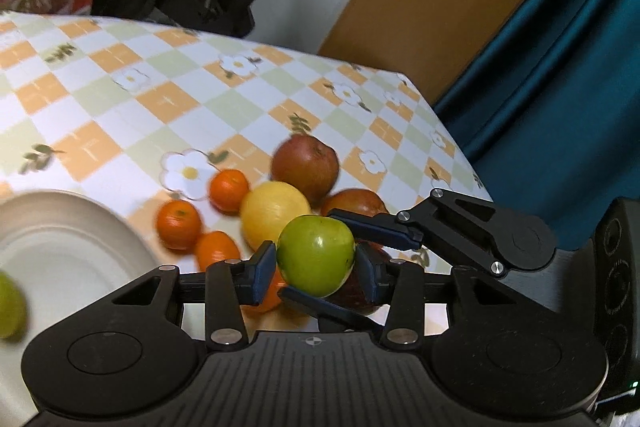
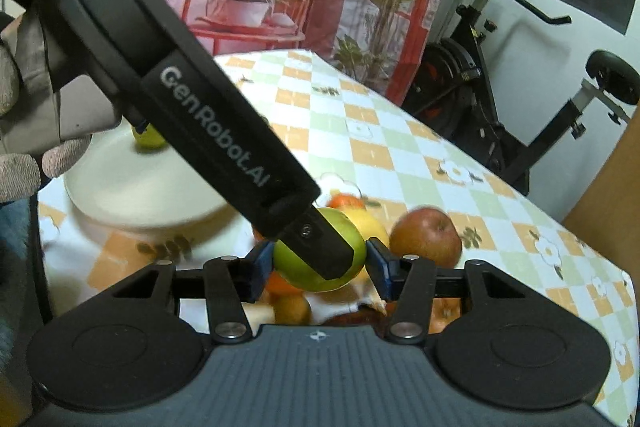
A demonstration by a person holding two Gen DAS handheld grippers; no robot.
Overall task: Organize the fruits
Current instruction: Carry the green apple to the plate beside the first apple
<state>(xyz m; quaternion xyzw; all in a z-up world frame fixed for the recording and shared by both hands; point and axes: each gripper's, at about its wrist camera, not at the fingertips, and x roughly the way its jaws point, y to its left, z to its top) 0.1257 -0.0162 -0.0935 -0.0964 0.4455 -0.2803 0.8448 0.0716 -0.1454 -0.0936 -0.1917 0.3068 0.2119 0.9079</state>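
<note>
A green apple (image 1: 316, 251) sits between the pads of my left gripper (image 1: 316, 269), which press on its two sides. My right gripper (image 2: 320, 267) clamps the same green apple (image 2: 296, 267) crosswise; its fingers (image 1: 376, 229) reach in from the right in the left wrist view, one above and one below the apple. The left gripper's finger (image 2: 320, 247) lies across the apple in the right wrist view. Below it on the table lie two red apples (image 1: 306, 167), a yellow fruit (image 1: 272, 215) and three oranges (image 1: 228, 189). A white plate (image 1: 60, 239) at left holds another green fruit (image 2: 150, 137).
The checked tablecloth (image 1: 120, 115) ends at a far edge and a right corner near a blue curtain (image 1: 560, 67). An exercise bike (image 2: 500, 99) stands beyond the table. A gloved hand (image 2: 24, 131) shows at the left of the right wrist view.
</note>
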